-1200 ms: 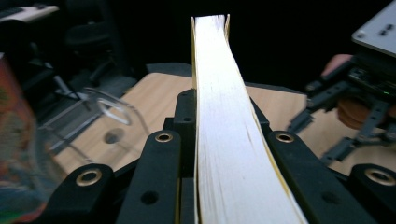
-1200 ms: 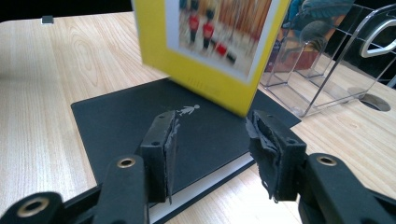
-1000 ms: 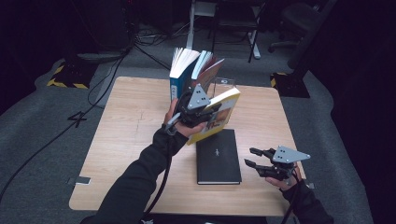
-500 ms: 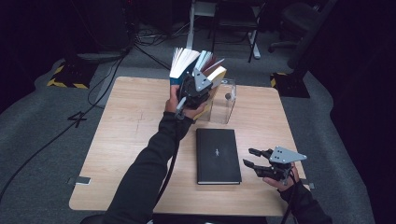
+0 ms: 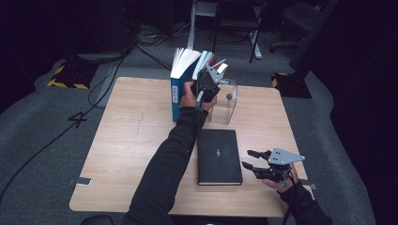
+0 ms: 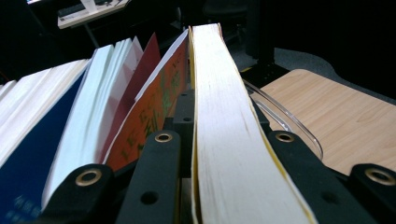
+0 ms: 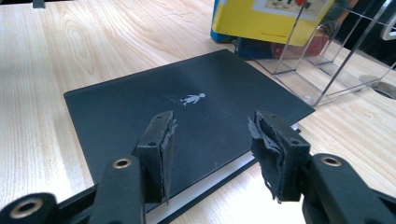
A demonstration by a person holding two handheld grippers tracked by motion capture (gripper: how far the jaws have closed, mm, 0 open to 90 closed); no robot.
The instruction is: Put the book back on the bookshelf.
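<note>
At table's far edge, left tool (image 5: 212,79) clamps one yellow book (image 6: 229,140); right tool (image 7: 212,140) released above one black book (image 7: 187,116).

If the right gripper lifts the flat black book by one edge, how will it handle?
The black book probably stays stiff: its cover looks hard and lies flat on the table. The smooth cover may slip between the pads. Gripped by one edge with the right gripper, it would likely sag or swing downward.
</note>
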